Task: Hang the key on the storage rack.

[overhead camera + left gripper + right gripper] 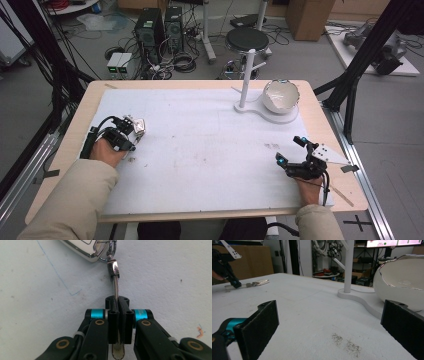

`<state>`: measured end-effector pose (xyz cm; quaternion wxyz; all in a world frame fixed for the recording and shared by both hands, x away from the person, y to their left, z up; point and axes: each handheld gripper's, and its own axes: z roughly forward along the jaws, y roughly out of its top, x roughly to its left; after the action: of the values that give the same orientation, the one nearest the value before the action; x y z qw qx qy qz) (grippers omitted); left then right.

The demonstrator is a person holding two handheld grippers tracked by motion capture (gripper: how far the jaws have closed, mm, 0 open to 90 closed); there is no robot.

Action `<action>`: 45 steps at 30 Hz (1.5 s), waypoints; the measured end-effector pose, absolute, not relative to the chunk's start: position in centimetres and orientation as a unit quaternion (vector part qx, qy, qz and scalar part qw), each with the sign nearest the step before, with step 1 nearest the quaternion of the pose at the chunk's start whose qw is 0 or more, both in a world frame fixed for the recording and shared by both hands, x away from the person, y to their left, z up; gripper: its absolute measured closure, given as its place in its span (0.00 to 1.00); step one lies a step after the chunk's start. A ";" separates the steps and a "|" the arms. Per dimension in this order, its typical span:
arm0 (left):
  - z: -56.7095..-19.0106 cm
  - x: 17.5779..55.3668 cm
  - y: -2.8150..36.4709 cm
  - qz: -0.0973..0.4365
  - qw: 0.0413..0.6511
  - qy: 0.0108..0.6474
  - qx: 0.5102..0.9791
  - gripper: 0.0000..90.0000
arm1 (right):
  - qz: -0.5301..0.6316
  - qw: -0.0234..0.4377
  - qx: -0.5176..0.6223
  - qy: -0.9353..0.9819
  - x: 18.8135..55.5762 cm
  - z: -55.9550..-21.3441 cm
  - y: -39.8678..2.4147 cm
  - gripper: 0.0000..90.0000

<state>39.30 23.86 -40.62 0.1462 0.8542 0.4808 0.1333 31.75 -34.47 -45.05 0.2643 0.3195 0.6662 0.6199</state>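
Key fob (82, 248): no readable writing; left claw (118, 306) clamps its strap (115, 286); right claw (329, 322) wide open.

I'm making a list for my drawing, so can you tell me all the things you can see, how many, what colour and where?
Key fob: one, white and silver, left side of the table, lying flat.
Strap: one, silvery, clipped to the key fob's ring, pinched in the left gripper's jaws.
Bowl: one, white with a shiny rim, far right of the table, on the stand's base.
Stand: one, white, upright pole with pegs, beside the bowl.
Mat: one, white, covering most of the table.
Table: one, light wood.
Stool: one, black, on the floor behind the table.
Computer towers: two, black, on the floor.
Left gripper: one, black, shut on the strap.
Right gripper: one, black, open, near right.
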 end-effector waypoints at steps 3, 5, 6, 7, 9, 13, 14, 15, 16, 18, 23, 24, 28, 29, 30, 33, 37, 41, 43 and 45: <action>-40.6 39.3 23.9 0.134 0.146 0.472 0.859 0.97 | 0.619 0.265 0.319 0.666 31.7 -45.0 -34.5 0.01; -40.6 39.2 23.9 0.134 0.148 0.469 0.860 0.97 | 0.619 0.265 0.318 0.667 31.7 -45.0 -34.5 0.01; -40.6 39.2 23.9 0.133 0.151 0.468 0.861 0.97 | 0.619 0.264 0.320 0.667 31.7 -45.0 -34.4 0.01; -40.5 39.1 23.9 0.130 0.156 0.464 0.862 0.97 | 0.619 0.266 0.319 0.667 31.7 -45.0 -34.4 0.01; -40.4 39.1 23.9 0.128 0.157 0.461 0.864 0.97 | 0.619 0.265 0.319 0.667 31.7 -45.0 -34.4 0.01; -40.2 38.9 23.7 0.120 0.175 0.451 0.867 0.97 | 0.620 0.265 0.322 0.665 31.8 -45.0 -34.5 0.01; -40.0 38.9 23.7 0.119 0.180 0.447 0.868 0.97 | 0.619 0.264 0.326 0.663 31.8 -45.0 -34.5 0.01; -39.9 38.8 23.6 0.114 0.184 0.443 0.870 0.97 | 0.619 0.260 0.334 0.662 31.8 -45.0 -34.6 0.01; -39.7 38.7 23.6 0.113 0.193 0.440 0.870 0.97 | 0.619 0.260 0.334 0.662 31.8 -45.0 -34.6 0.01; -39.2 38.5 23.4 0.109 0.211 0.428 0.872 0.97 | 0.619 0.259 0.338 0.660 32.1 -44.9 -34.6 0.01; -37.4 38.0 22.8 0.095 0.256 0.402 0.874 0.97 | 0.618 0.250 0.341 0.663 32.3 -44.0 -34.2 0.01; -36.9 37.9 22.6 0.096 0.263 0.394 0.876 0.97 | 0.618 0.250 0.341 0.663 32.3 -44.0 -34.2 0.01; -35.3 37.6 21.8 0.082 0.301 0.361 0.879 0.97 | 0.631 0.239 0.329 0.661 32.6 -42.5 -33.5 0.01; -34.9 37.5 21.6 0.080 0.309 0.352 0.880 0.97 | 0.635 0.232 0.322 0.662 32.8 -41.6 -33.1 0.01; -34.6 37.5 21.3 0.076 0.317 0.340 0.882 0.97 | 0.635 0.232 0.322 0.662 32.8 -41.6 -33.1 0.01; -33.5 37.2 20.5 0.066 0.338 0.308 0.887 0.97 | 0.645 0.221 0.306 0.664 33.2 -40.1 -32.5 0.01; -32.2 37.0 19.4 0.058 0.359 0.277 0.889 0.97 | 0.660 0.200 0.280 0.668 33.8 -38.1 -31.5 0.01; -31.2 37.0 18.4 0.043 0.373 0.243 0.894 0.97 | 0.662 0.186 0.254 0.680 34.5 -36.2 -30.6 0.01; -30.7 37.0 17.6 0.031 0.375 0.224 0.899 0.97 | 0.663 0.178 0.239 0.687 34.8 -35.2 -30.1 0.01; -30.3 37.0 17.0 0.026 0.375 0.204 0.904 0.97 | 0.661 0.167 0.223 0.697 35.0 -34.3 -29.5 0.01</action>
<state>36.99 16.99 -30.27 0.3748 0.9041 0.2037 0.0256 35.02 -29.55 -34.29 0.1671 0.2226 0.6971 0.6608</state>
